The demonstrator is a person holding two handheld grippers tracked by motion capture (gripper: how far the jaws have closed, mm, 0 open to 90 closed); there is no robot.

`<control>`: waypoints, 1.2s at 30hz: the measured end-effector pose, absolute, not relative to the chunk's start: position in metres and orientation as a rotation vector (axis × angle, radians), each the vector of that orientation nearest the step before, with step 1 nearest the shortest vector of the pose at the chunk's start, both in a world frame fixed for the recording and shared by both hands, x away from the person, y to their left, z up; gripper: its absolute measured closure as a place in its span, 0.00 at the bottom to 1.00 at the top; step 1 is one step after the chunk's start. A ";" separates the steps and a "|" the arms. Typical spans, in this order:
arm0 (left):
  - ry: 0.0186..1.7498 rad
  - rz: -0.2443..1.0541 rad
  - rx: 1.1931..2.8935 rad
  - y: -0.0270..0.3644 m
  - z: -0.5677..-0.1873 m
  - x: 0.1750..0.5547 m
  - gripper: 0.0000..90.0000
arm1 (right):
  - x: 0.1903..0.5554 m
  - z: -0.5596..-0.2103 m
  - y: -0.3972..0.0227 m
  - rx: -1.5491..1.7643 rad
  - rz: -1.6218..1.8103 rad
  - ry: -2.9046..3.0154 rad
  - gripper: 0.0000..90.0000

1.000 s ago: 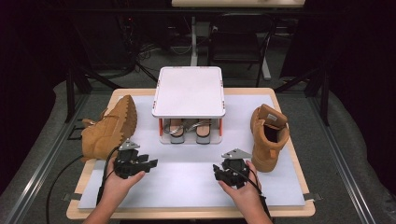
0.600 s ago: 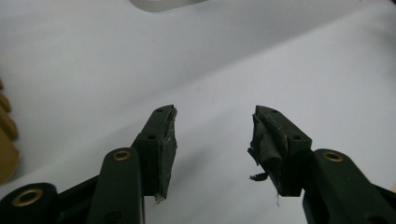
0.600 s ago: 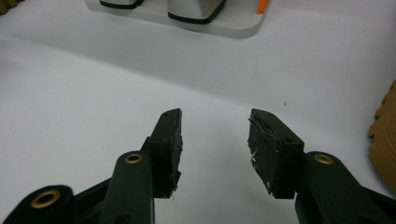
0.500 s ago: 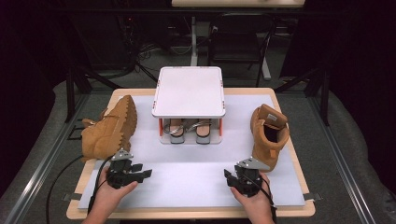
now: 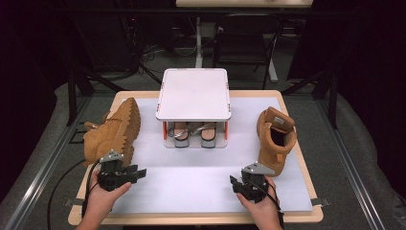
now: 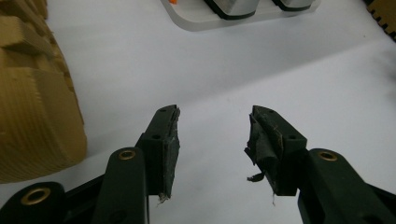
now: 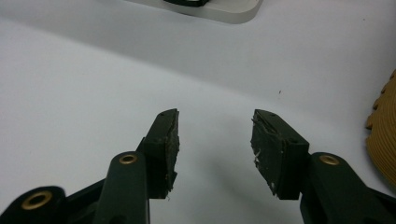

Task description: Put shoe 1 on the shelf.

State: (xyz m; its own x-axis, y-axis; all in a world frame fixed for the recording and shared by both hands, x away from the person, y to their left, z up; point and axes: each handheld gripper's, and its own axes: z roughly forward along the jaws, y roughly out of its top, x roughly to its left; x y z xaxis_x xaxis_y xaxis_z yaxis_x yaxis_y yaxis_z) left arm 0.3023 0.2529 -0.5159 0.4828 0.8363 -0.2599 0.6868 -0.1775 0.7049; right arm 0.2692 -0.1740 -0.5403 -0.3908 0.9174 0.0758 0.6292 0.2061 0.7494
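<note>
Two tan boots are on the white mat point(image 5: 201, 175). The left boot point(image 5: 115, 132) lies on its side with the ridged sole point(image 6: 32, 116) showing. The right boot point(image 5: 275, 136) stands upright; its sole edge point(image 7: 385, 140) is in the right gripper view. My left gripper point(image 5: 139, 173) point(image 6: 215, 114) sits just in front of the left boot, open; its jaws have just been closing, with nothing between them. My right gripper point(image 5: 237, 184) point(image 7: 215, 116) hovers near the right boot's toe, open; its jaws have just been opening, also with nothing between them.
A small white-topped rack point(image 5: 194, 93) stands at the middle back, with a pair of sandals point(image 5: 194, 135) on its lower shelf point(image 6: 243, 16). The wooden table edge point(image 5: 201, 219) runs close below both hands. Cables trail off the left side.
Both hands have drawn back toward the near table edge. The left gripper shifted left beside the boot, and the right gripper shifted right and lower. The boots and the rack stayed put.
</note>
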 end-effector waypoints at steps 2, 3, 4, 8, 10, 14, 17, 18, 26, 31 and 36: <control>1.264 0.239 1.924 0.255 -0.515 0.302 0.58 | 0.269 -0.540 -0.173 1.437 1.013 2.101 0.57; 1.268 0.235 1.922 0.256 -0.513 0.303 0.59 | 0.269 -0.540 -0.173 1.435 1.017 2.099 0.57; 1.270 0.235 1.920 0.259 -0.512 0.303 0.59 | 0.269 -0.540 -0.173 1.432 1.013 2.103 0.57; 1.273 0.241 1.903 0.267 -0.506 0.302 0.60 | 0.268 -0.540 -0.171 1.429 1.012 2.111 0.59; 1.281 0.251 1.890 0.272 -0.502 0.302 0.61 | 0.268 -0.539 -0.171 1.427 1.004 2.113 0.59; 1.315 0.269 1.851 0.283 -0.497 0.302 0.63 | 0.268 -0.540 -0.170 1.423 1.016 2.113 0.60; 1.341 0.266 1.821 0.292 -0.496 0.303 0.62 | 0.269 -0.541 -0.169 1.426 1.019 2.119 0.60; 1.346 0.262 1.808 0.295 -0.495 0.304 0.62 | 0.269 -0.541 -0.169 1.426 1.014 2.122 0.60; 1.388 0.279 1.770 0.313 -0.492 0.306 0.60 | 0.270 -0.542 -0.169 1.437 1.019 2.118 0.60; 1.397 0.293 1.769 0.319 -0.492 0.307 0.58 | 0.269 -0.543 -0.169 1.438 1.020 2.120 0.59; 1.395 0.306 1.774 0.322 -0.491 0.307 0.58 | 0.270 -0.544 -0.168 1.435 1.018 2.127 0.59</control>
